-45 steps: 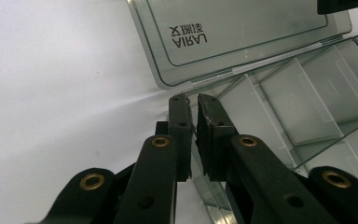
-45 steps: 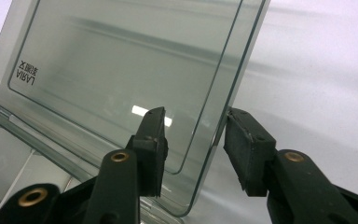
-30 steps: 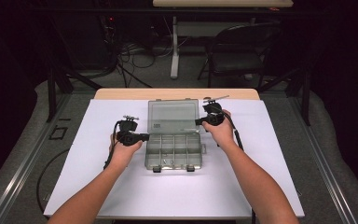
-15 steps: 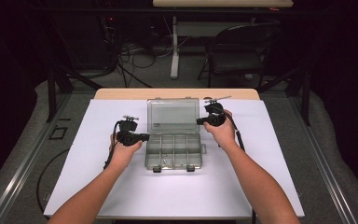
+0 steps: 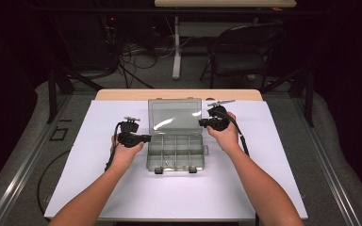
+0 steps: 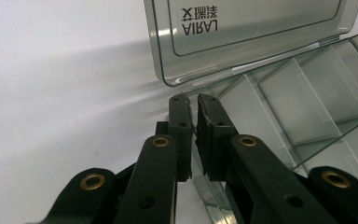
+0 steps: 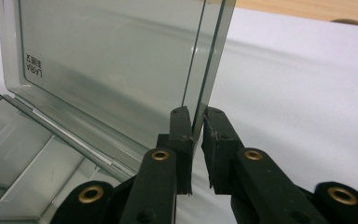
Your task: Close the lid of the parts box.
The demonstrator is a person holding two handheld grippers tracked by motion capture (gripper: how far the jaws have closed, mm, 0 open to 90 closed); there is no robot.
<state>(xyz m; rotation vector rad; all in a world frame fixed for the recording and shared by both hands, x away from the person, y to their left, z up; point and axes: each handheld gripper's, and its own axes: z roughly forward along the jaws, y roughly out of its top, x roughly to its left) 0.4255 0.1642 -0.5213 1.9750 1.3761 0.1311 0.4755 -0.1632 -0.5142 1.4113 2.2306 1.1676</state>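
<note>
Here, lid point(image 7: 112, 74) edge between right hand-held gripper point(image 7: 197, 119) jaws

The organiser box point(image 5: 175, 147) is smoky grey and see-through, its lid point(image 5: 175, 116) bearing dark lettering. It sits on a white sheet point(image 5: 94, 188) over a tan wooden table point(image 5: 122, 94). Both grippers, the left gripper point(image 5: 147, 138) and the right gripper point(image 5: 201, 122), are black with brass-coloured rivets.

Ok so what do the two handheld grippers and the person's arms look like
Both the left gripper and the right gripper are black, each trailing a black cable. Their tongs are flat black bars with brass-coloured rivets and blocky black pads. A small grey plate sits on top of each. The forearms are bare, with no sleeves or gloves visible.
</note>
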